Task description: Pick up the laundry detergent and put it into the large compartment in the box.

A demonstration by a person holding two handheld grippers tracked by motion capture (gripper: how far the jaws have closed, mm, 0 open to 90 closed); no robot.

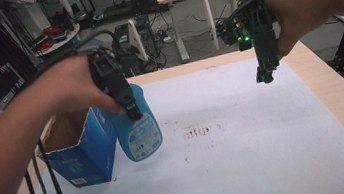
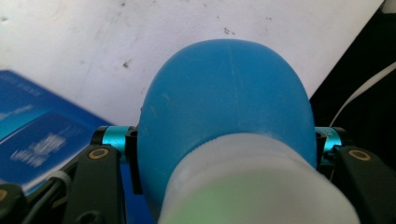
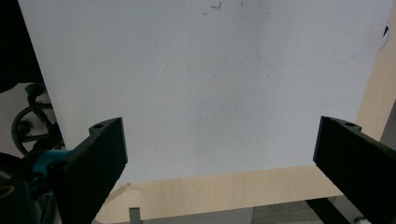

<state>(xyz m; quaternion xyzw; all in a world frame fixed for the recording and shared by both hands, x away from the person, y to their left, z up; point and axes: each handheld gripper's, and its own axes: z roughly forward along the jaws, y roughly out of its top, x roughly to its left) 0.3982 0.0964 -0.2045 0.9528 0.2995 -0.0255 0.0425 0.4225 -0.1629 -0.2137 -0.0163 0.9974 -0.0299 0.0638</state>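
A: Which step is this?

B: I'd call it the lift-out. The left gripper (image 1: 133,113) is clamped on a blue bottle (image 1: 139,129), one jaw on each side of its body. The bottle hangs tilted above the white sheet (image 1: 245,132) on the bench (image 1: 333,93), just beside the open blue box (image 1: 84,156), which stands near the bench's left edge.

A: And the other hand?

B: The right gripper (image 1: 264,76) hangs well apart over the far right of the sheet, pointing down. In the right gripper view its jaws stand wide with nothing between them.

A: What does the next move call for?

B: Probably carrying the bottle clear of the box and setting it upright on the sheet. It is tilted, so the wrist would have to turn it straight first, and the grip should hold firm on that rounded body.

A: Any writing?

B: The bottle has a pale label (image 1: 143,140) and the box has white print, but both are too small and blurred to read.
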